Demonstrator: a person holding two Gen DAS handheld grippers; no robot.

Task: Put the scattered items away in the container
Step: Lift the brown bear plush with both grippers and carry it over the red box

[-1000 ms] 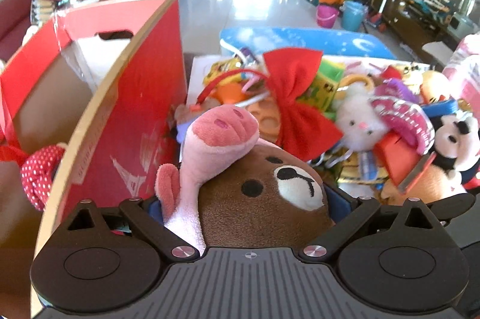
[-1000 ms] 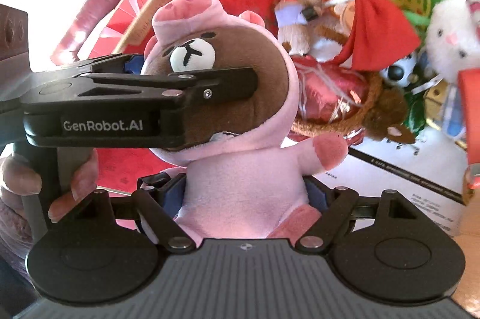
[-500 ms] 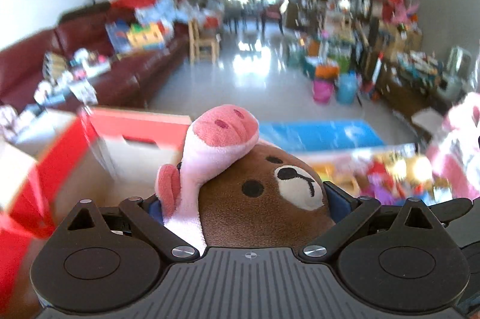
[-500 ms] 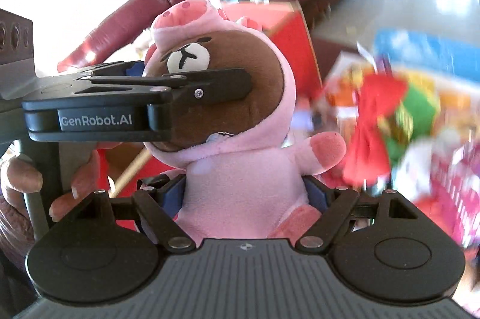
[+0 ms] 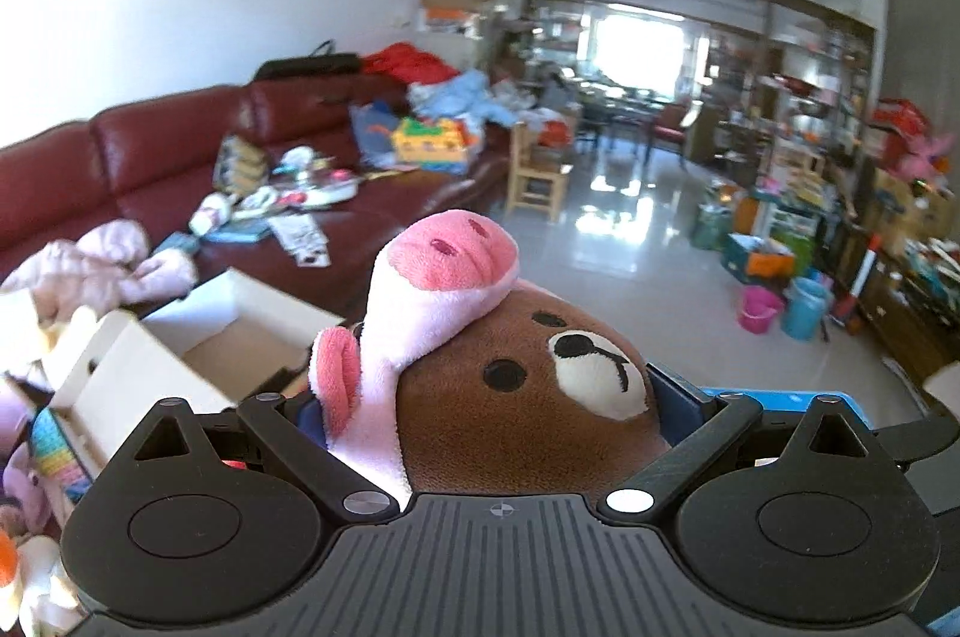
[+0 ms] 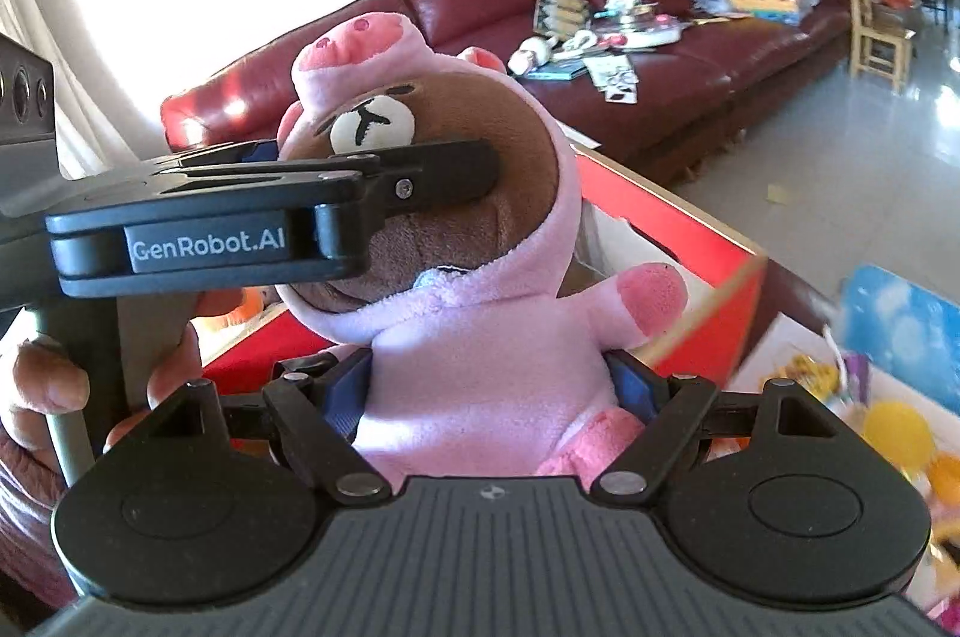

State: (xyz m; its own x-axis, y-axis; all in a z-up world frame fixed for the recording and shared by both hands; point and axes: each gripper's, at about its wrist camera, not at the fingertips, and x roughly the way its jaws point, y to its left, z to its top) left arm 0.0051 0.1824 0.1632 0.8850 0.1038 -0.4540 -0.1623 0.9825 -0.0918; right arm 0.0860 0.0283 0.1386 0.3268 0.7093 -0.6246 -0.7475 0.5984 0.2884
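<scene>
A brown plush bear in a pink pig suit (image 5: 528,397) is held up in the air by both grippers. My left gripper (image 5: 492,397) is shut on its head, and the same gripper (image 6: 372,169) shows side-on in the right wrist view, clamped across the bear's face. My right gripper (image 6: 489,385) is shut on the bear's pink body (image 6: 468,367), jaws wide around it. The red cardboard box (image 6: 678,229) with its pale inside (image 5: 240,331) lies below and behind the bear, lid open. A hand (image 6: 48,379) grips the left gripper's handle.
A dark red sofa (image 5: 150,145) strewn with clothes, books and toys runs behind the box. A toy pile (image 6: 888,427) and a blue mat (image 6: 900,325) lie to the right. A wooden chair (image 5: 540,175), pink and blue buckets (image 5: 762,310) and shelves stand across the tiled floor.
Both grippers have risen with the bear, away from the toy pile and up beside the box. The views now look over the box at the sofa and the room.
</scene>
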